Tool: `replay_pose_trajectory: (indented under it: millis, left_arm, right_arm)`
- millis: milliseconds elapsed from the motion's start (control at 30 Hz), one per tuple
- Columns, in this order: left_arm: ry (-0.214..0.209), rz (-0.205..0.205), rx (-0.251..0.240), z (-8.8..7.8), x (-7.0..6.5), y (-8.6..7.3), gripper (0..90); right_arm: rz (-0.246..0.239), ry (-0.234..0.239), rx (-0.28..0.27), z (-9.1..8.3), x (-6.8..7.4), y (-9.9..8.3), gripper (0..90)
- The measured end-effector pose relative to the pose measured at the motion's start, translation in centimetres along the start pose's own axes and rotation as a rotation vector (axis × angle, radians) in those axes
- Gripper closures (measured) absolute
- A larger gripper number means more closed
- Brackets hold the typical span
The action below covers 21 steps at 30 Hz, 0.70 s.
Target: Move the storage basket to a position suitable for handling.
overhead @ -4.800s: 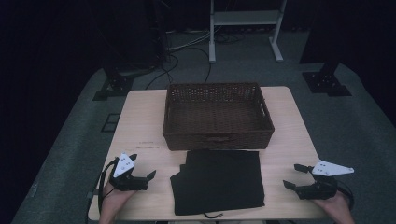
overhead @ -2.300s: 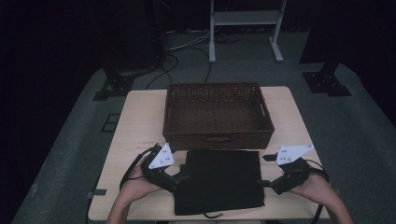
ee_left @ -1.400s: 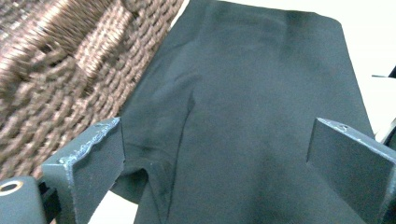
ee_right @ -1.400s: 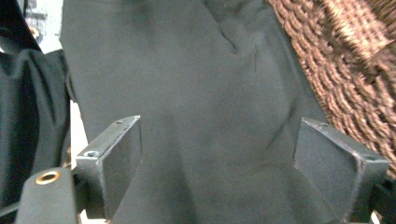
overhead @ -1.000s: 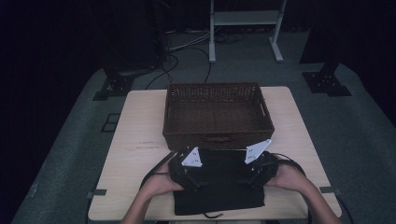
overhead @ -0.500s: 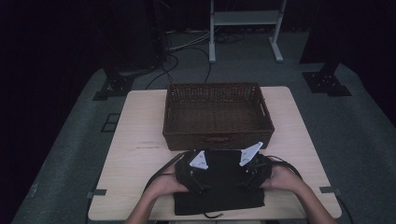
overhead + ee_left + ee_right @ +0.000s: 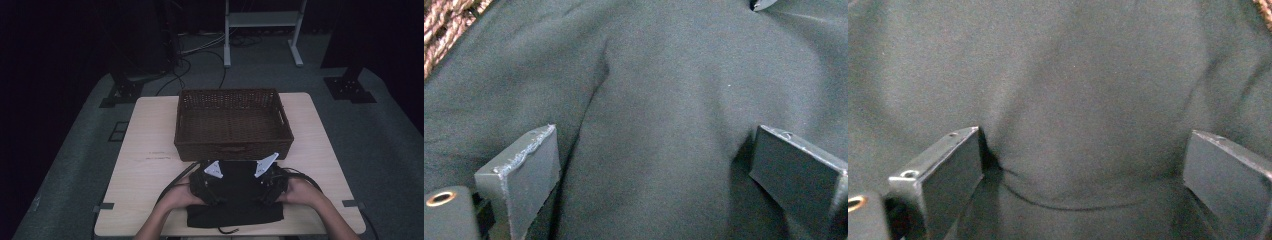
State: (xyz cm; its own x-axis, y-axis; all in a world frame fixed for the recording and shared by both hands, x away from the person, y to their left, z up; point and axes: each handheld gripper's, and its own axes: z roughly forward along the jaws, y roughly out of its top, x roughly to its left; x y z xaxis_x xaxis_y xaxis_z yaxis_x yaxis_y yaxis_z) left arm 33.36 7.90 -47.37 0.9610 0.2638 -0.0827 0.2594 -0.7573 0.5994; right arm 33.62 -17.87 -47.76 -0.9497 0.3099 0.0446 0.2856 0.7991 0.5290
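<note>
A black folded cloth (image 7: 235, 212) lies on the table's near edge, just in front of a brown wicker basket (image 7: 233, 145). Both hands rest on the cloth side by side. My left gripper (image 7: 210, 189) points down into the cloth's left half, and my right gripper (image 7: 265, 189) into its right half. In the left gripper view, the left gripper (image 7: 654, 145) is open, its jaws wide apart with their tips pressed onto the cloth (image 7: 664, 75). In the right gripper view, the right gripper (image 7: 1083, 145) is open; its jaws have just been opening, with cloth (image 7: 1073, 65) bulging slightly between them, not pinched.
The light wooden table (image 7: 145, 165) has bare surface left and right of the cloth. The basket's front wall stands a short way beyond the grippers; its weave shows at a corner (image 7: 444, 30). Cables and stand legs (image 7: 227, 60) sit on the floor behind.
Both hands have come in from the table's sides to the middle of the cloth and sunk onto it. Over the last second they moved slightly lower and toward the basket.
</note>
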Motion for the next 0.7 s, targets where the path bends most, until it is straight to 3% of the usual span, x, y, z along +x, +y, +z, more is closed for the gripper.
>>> replay_pose_trajectory:
  millis: [233,533,700]
  left_arm:
    - [-0.048,-0.039,0.023,0.4,0.7,0.2,9.2]
    - [-0.017,-0.055,0.04,0.5,0.9,0.8,15.1]
    - [-0.016,-0.044,0.052,0.5,1.0,1.2,29.1]
  right_arm:
    - [0.016,0.029,-0.008,0.2,-0.3,-0.2,4.0]
    - [0.021,0.021,0.001,0.0,-0.6,0.1,14.1]
    - [0.013,0.034,0.031,-0.2,-0.4,0.7,30.6]
